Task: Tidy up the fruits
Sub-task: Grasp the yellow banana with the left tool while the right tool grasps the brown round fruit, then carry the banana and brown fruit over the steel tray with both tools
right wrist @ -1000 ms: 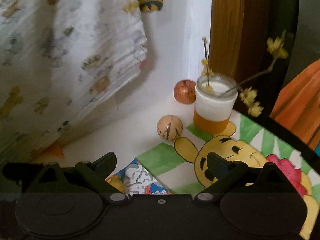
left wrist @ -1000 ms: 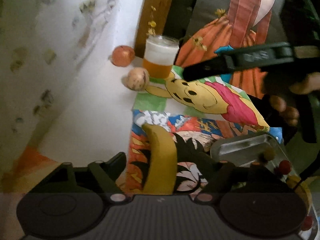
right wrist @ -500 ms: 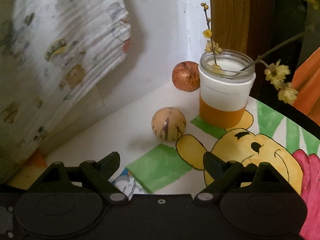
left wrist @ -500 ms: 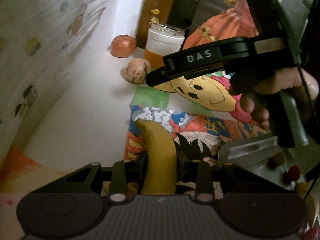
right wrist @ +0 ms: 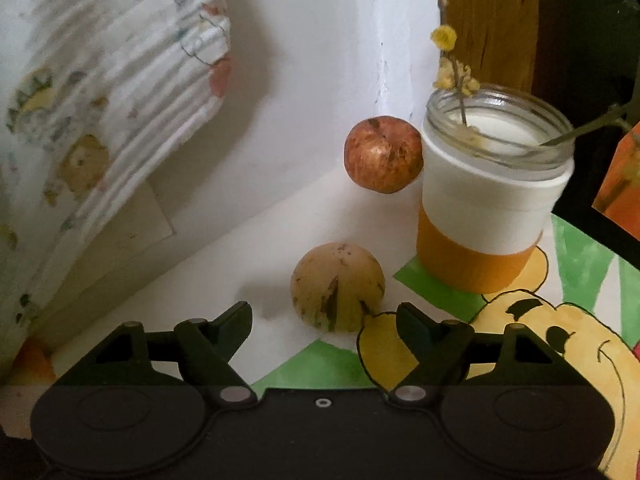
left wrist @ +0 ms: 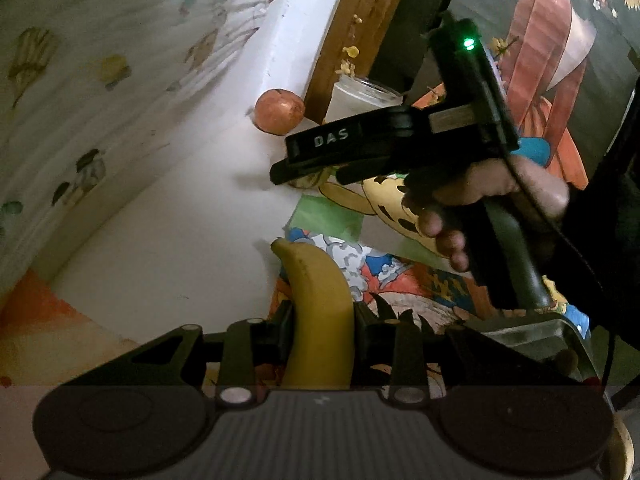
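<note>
A yellow banana (left wrist: 316, 292) lies on the colourful cartoon mat (left wrist: 404, 276), and my left gripper (left wrist: 323, 320) is shut on its near half. A tan, brown-streaked round fruit (right wrist: 338, 286) rests on the white tabletop at the mat's edge. My right gripper (right wrist: 323, 314) is low right behind it, and its jaws are closing. The fruit sits just ahead of the gap, and the pads do not touch it. In the left wrist view the right gripper (left wrist: 308, 174), held by a hand (left wrist: 480, 196), hides most of that fruit. A reddish round fruit (right wrist: 382, 154) sits further back against the wall.
A glass jar (right wrist: 488, 208) with a white-and-orange sleeve and yellow flower twigs stands just right of both round fruits. A metal tray (left wrist: 532, 332) lies at the right, near my left gripper. White walls form a corner behind; a printed cloth (right wrist: 100, 120) hangs at left.
My left gripper has closed on the banana. The right gripper has moved forward and down toward the tan fruit, and its jaws have narrowed.
</note>
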Available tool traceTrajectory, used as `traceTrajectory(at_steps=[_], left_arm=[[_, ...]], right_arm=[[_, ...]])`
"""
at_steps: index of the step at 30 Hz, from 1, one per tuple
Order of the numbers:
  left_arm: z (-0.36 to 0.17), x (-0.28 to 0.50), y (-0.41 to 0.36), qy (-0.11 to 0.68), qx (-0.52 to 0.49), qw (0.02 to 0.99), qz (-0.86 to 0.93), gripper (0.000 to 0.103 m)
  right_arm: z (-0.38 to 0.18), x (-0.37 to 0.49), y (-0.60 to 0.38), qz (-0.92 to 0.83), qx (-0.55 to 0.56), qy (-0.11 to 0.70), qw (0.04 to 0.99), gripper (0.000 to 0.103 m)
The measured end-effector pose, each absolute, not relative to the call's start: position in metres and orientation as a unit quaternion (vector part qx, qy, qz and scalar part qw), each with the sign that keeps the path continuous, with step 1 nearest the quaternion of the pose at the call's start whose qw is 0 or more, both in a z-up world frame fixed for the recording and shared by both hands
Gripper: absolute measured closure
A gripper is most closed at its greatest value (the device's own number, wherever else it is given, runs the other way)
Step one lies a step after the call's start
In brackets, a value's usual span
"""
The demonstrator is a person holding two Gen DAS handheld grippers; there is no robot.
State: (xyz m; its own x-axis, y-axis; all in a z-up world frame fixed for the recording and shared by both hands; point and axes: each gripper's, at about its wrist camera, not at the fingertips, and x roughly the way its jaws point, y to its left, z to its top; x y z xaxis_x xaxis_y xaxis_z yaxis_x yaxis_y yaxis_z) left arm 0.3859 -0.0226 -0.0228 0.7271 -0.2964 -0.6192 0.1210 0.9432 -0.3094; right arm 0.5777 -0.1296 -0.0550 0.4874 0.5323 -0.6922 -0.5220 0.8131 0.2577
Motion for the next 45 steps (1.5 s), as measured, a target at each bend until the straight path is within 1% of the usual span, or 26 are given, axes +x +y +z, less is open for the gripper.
traceTrajectory(at_steps=[5, 9, 13, 17, 23, 33, 41, 45], left_arm=[[-0.024, 0.385, -0.025, 0.345, -0.117, 0.925, -0.112, 0.067], [-0.025, 0.385, -0.024, 0.343, -0.121, 0.925, -0.114, 0.067], [-0.026, 0.384, -0.024, 0.339, -0.117, 0.926, -0.114, 0.067], [-0.027, 0.384, -0.024, 0.338, -0.117, 0.927, -0.114, 0.067], [-0.026, 0.382, -0.025, 0.334, -0.110, 0.929, -0.113, 0.068], [-0.028, 0.381, -0.018, 0.328, -0.126, 0.928, -0.121, 0.068], [-0.031, 0.382, 0.001, 0.327, -0.175, 0.918, -0.142, 0.068], [-0.028, 0.379, 0.001, 0.317, -0.170, 0.921, -0.147, 0.068]], right_arm=[[-0.058, 0.579, -0.126, 0.301, 0.001, 0.394, 0.869, 0.025], [-0.063, 0.576, -0.122, 0.298, -0.021, 0.378, 0.876, 0.034], [-0.067, 0.572, -0.121, 0.287, -0.040, 0.364, 0.885, 0.039], [-0.070, 0.568, -0.120, 0.275, -0.042, 0.352, 0.894, 0.049], [-0.071, 0.567, -0.121, 0.272, -0.037, 0.352, 0.895, 0.049], [-0.059, 0.548, -0.132, 0.305, -0.026, 0.374, 0.875, 0.050], [-0.034, 0.518, -0.149, 0.312, 0.003, 0.349, 0.884, 0.050], [-0.020, 0.497, -0.160, 0.309, 0.012, 0.332, 0.891, 0.050]])
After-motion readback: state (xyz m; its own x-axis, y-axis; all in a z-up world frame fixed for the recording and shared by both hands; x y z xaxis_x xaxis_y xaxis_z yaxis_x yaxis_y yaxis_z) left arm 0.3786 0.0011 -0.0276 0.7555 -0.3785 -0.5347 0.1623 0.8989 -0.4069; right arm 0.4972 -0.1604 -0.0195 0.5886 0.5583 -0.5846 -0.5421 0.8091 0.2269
